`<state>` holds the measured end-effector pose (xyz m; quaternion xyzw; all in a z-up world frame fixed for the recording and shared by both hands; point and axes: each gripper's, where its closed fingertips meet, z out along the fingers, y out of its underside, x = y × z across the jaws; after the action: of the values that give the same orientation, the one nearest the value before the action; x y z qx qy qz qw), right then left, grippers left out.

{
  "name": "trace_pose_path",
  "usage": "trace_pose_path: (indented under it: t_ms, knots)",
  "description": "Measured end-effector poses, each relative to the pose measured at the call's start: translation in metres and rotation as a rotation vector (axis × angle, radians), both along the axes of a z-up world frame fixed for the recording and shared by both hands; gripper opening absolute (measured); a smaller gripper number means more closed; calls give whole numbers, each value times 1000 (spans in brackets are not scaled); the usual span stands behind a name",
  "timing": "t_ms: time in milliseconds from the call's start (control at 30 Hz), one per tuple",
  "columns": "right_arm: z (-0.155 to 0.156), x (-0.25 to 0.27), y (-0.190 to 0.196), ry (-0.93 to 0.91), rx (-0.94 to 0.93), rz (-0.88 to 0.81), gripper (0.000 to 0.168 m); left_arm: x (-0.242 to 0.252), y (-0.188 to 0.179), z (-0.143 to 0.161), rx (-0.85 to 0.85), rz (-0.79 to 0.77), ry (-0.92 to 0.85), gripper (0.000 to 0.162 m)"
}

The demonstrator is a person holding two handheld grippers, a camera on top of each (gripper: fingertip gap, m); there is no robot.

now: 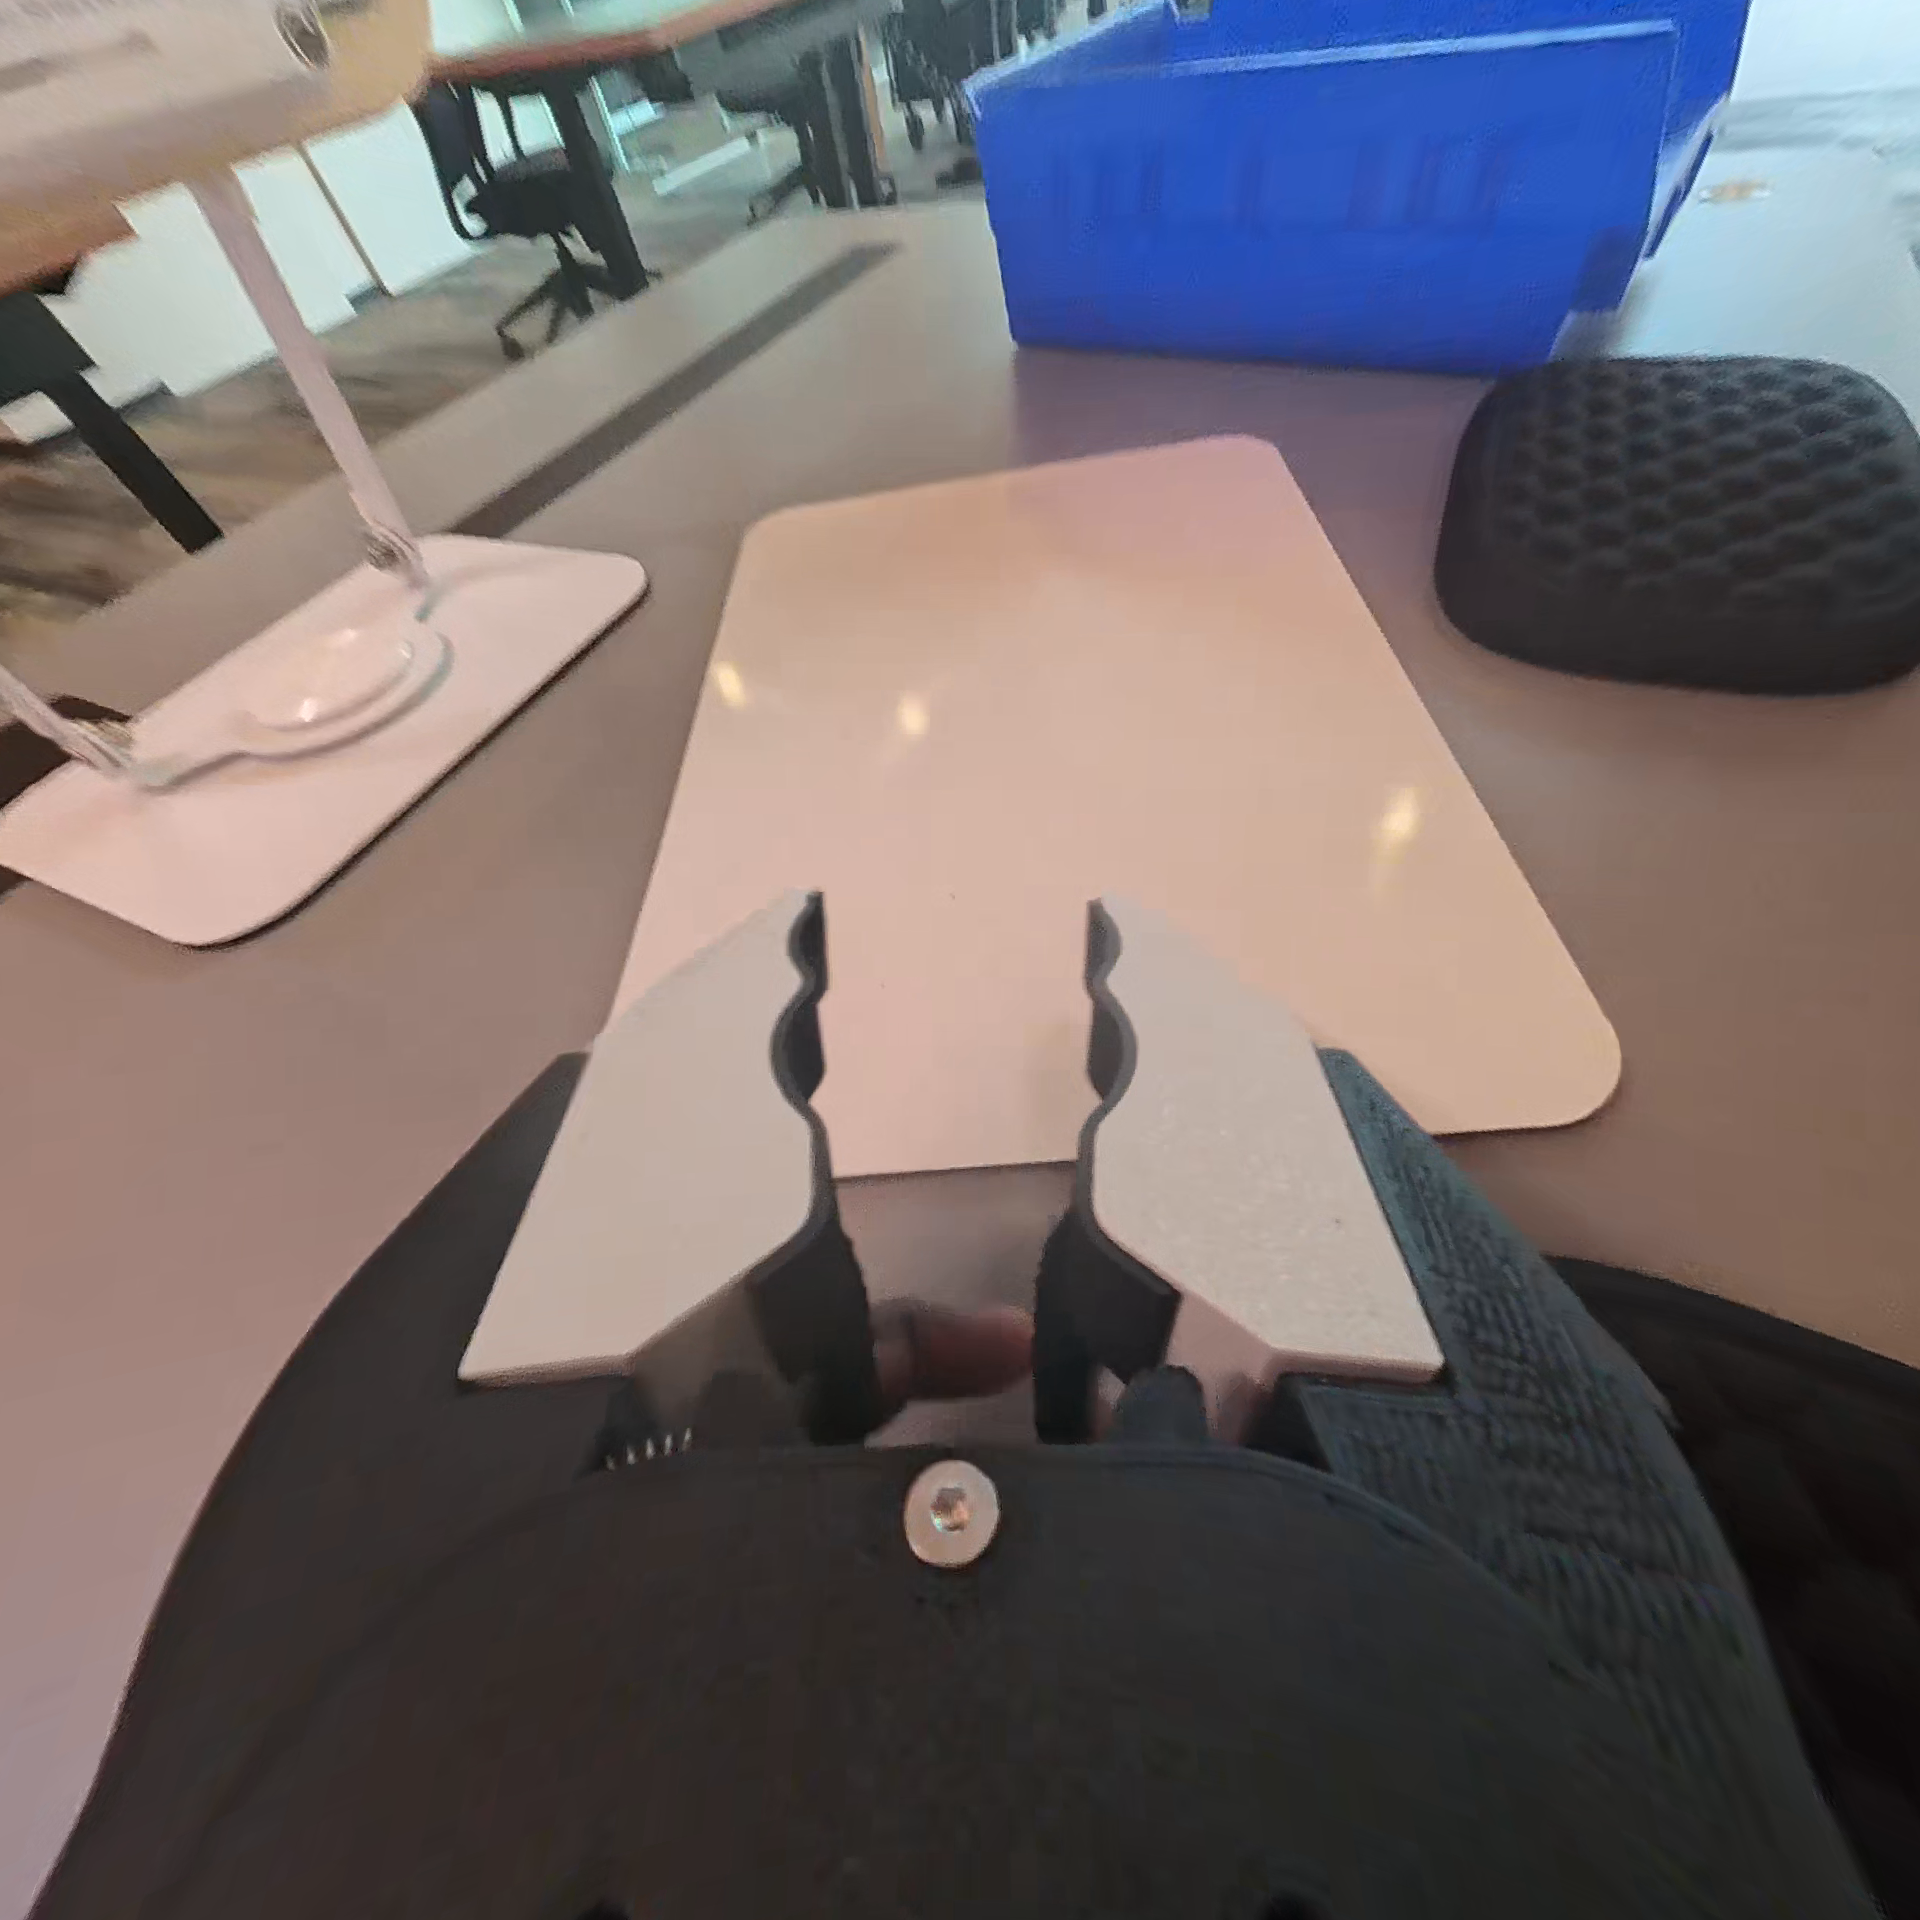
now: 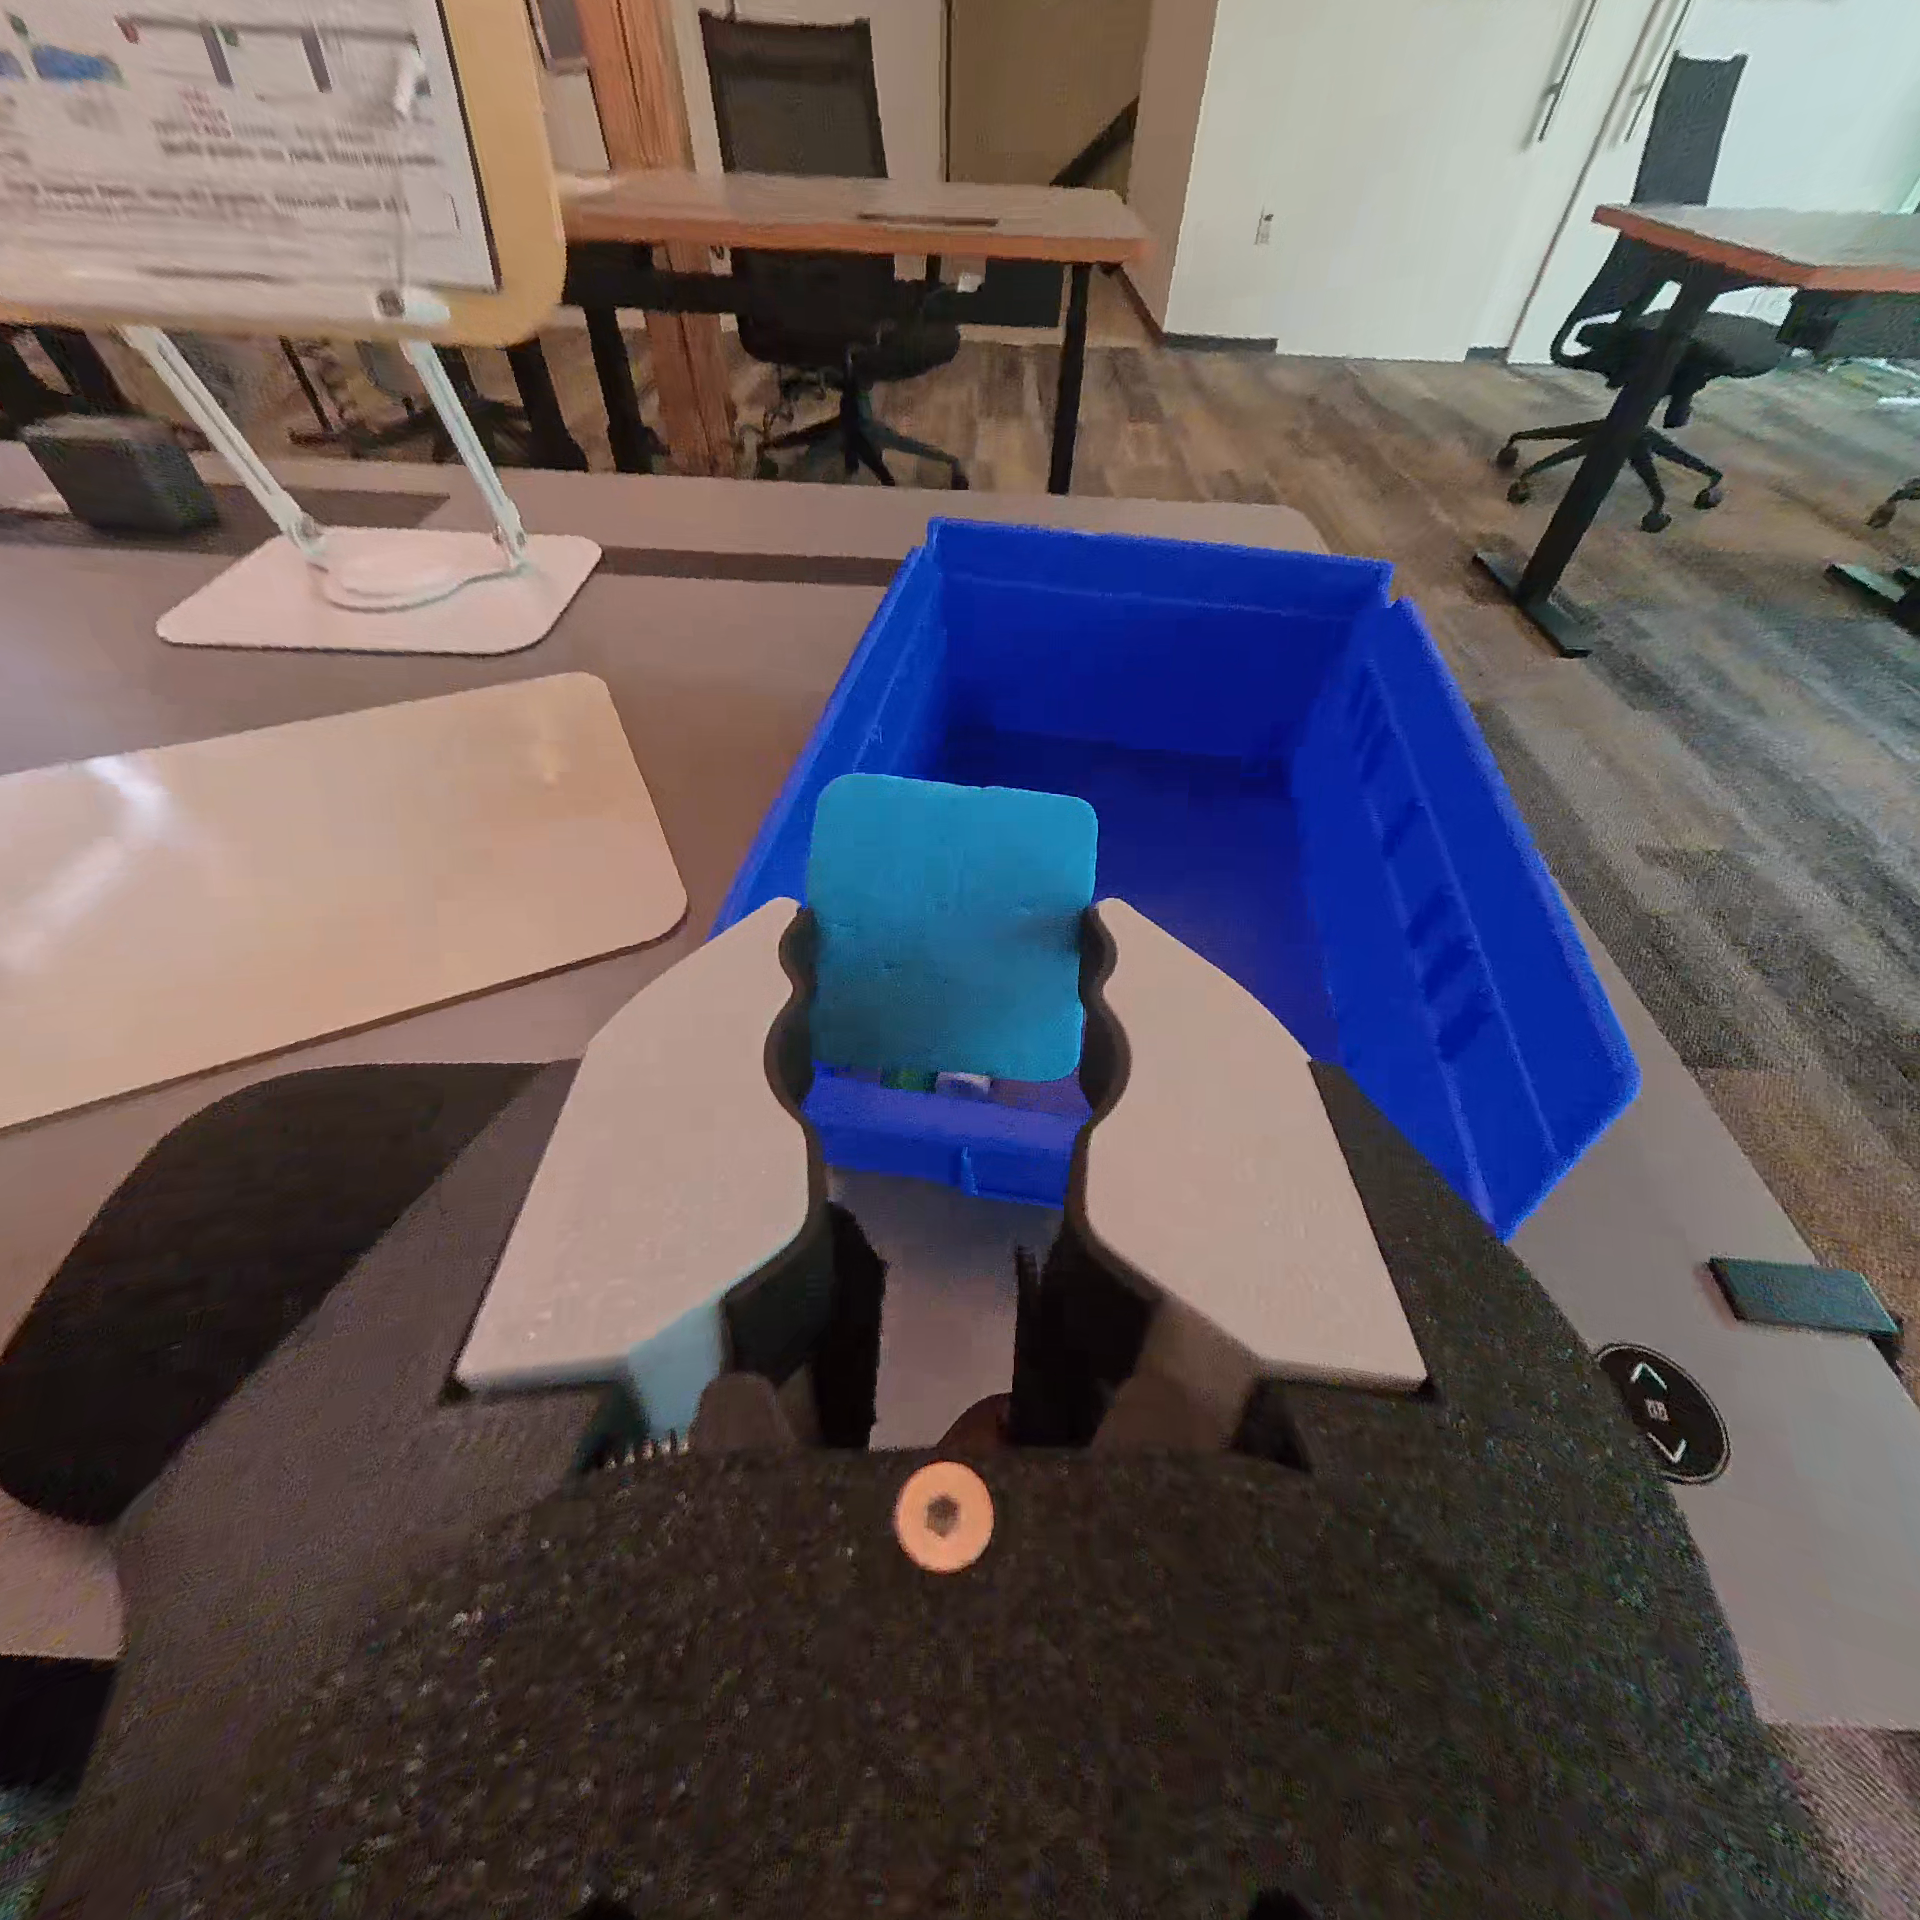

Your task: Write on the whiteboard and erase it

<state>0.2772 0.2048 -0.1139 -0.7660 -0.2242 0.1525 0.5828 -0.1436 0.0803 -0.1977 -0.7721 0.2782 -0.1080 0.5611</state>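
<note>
The right tongs (image 2: 945,935) are gripping a teal eraser (image 2: 951,925) by its two side edges, over the near end of the blue bin (image 2: 1455,935), with the flat felt face turned up toward the camera and its long axis running away along the fingers. The left tongs (image 1: 956,997) are standing parted and empty over the near end of the whiteboard (image 1: 1039,727), which is lying flat on the surface (image 1: 312,1091), left of the bin, its long axis running away from the left tongs; no marks are showing on it. The hold is catching only the lower half of the eraser, so pressing it down to wipe could be twisting it out of the grip. The board is sitting loose and could be sliding unless the left tongs are pinning it.
</note>
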Motion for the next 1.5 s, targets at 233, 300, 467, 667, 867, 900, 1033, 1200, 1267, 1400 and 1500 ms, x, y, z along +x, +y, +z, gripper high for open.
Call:
trace_pose_path:
  t_ms: [233,300,467,667,867,900,1033,1200,1267,1400,1500]
  knots:
    - [-67,15,65,-188,-273,-96,50,-1,-21,56,89,100,-95,76]
    - [-84,18,74,-228,-342,-105,50,-3,-35,75,121,139,-112,76]
    - [-106,18,84,-284,-384,-109,51,-32,-66,105,121,316,-162,73]
    - [-70,21,79,-181,-151,-160,91,-66,-108,143,306,453,-55,109]
    - [-33,17,60,20,55,-105,123,-85,-150,146,305,551,162,127]
    - [-32,16,57,47,60,-92,123,-91,-154,140,278,574,179,128]
    - [-39,0,36,56,66,-20,133,-115,-172,106,176,695,212,131]
    - [-41,-38,13,-25,249,-4,131,-155,-180,56,90,869,312,134]
    - [-42,-51,17,-69,267,-27,124,-157,-175,38,65,880,273,134]
    - [-67,-80,26,-145,142,44,107,-169,-166,14,52,928,336,123]
    - [-77,-86,33,-270,135,47,88,-172,-156,4,19,955,316,105]
